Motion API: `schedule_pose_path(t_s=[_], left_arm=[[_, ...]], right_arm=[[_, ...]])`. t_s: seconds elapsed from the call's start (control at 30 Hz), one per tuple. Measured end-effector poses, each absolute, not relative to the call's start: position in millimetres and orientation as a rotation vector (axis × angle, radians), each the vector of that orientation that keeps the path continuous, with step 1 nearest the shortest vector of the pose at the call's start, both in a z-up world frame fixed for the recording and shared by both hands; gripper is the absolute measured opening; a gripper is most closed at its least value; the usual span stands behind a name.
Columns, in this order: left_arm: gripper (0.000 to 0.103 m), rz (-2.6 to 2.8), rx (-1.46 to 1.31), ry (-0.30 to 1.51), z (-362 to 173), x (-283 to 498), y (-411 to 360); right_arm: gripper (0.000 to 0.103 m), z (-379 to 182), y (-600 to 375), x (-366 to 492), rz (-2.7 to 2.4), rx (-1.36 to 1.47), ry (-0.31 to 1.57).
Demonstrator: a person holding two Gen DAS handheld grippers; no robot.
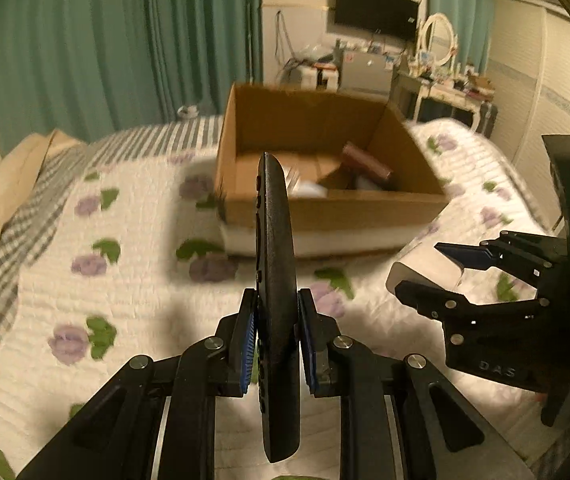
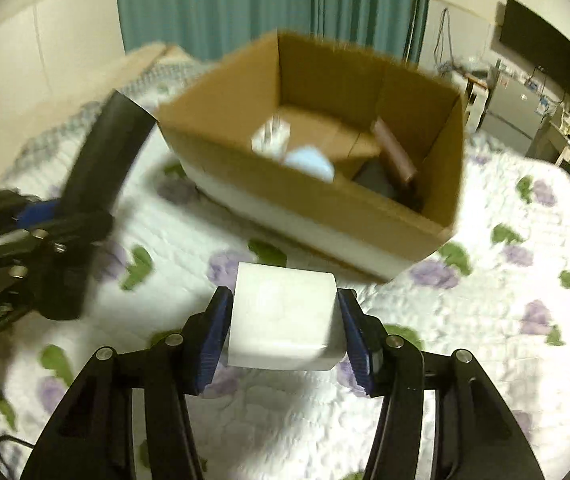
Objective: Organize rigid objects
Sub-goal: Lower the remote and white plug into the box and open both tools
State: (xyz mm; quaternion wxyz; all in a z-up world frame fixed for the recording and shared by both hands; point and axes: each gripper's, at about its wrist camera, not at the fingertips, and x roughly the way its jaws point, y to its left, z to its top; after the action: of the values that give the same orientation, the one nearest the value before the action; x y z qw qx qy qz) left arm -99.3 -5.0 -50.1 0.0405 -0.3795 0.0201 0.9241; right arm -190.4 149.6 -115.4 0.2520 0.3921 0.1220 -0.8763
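Observation:
My left gripper [image 1: 276,320] is shut on a black remote control [image 1: 275,240], held edge-up above the bed; it also shows in the right wrist view [image 2: 101,168]. My right gripper [image 2: 285,312] is shut on a white box [image 2: 283,316], also seen in the left wrist view [image 1: 429,266]. An open cardboard box [image 1: 365,204] sits on the bed ahead of both grippers, and shows in the right wrist view [image 2: 325,204]. Inside lie a brown case [image 2: 395,150], a pale blue object [image 2: 311,162] and a white item [image 2: 271,136].
The bed has a white quilt with purple flowers [image 1: 125,280]. Green curtains [image 1: 85,40] hang behind. A wall TV [image 1: 377,8], a small fridge [image 1: 365,70] and a cluttered dressing table [image 1: 445,80] stand at the far right.

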Motion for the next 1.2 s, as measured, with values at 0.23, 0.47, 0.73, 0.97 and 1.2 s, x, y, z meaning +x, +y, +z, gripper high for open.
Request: schedule_pose_path(t_s=[0.23,0.47,0.73,0.97,1.2], left_arm=[[0.020,2.867,-0.979,0.115,12,-125,11],[0.020,2.843,-0.967,0.150,32,-201,26],[0.020,2.766,-1.159,0.194,-31,-268,40],[0.068,2.795,-1.147,0.118,-43,-277,36],[0.068,2.914,-1.009,0.163,-7,-256,21]], right_arm=[[0.053,-34,154,-205,-2.477,0.841,0.337],[0.053,-6,152,-258,-2.537,0.739,0.322],[0.053,-46,154,-313,-2.529,0.820,0.296],[0.053,-56,162,-325,-2.527,0.855,0.300],[0.053,-48,159,-327,-2.551,0.849,0.277]])
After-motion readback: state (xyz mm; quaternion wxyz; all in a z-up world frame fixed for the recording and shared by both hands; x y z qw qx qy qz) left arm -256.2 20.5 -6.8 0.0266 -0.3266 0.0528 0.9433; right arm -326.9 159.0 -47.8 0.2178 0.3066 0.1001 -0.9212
